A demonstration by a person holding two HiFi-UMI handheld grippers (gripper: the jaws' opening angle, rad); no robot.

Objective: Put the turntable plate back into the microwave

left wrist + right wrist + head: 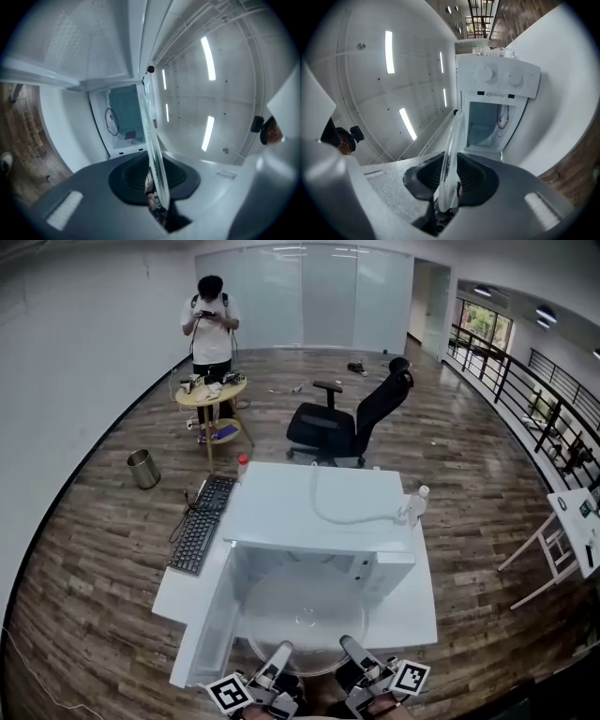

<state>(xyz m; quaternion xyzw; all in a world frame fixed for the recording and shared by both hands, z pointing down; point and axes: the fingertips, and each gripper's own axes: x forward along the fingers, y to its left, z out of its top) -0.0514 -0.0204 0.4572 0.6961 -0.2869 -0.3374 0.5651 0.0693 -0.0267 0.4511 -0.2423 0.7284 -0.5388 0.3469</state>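
Observation:
A clear glass turntable plate (302,613) is held roughly level in front of the open cavity of the white microwave (319,512). The microwave's door (208,626) is swung out to the left. My left gripper (281,654) is shut on the plate's near left rim, and my right gripper (352,647) is shut on its near right rim. In the left gripper view the plate's edge (153,136) runs up from between the jaws toward the cavity (123,121). The right gripper view shows the plate's edge (453,150) the same way, with the control knobs (497,75) above the cavity (483,123).
The microwave stands on a white table (412,610), with a black keyboard (201,523) to its left. A bottle (418,503) and a white cable (342,514) lie on the microwave's top. Beyond are an office chair (352,423), a bin (142,468) and a person (211,320) at a round table (211,395).

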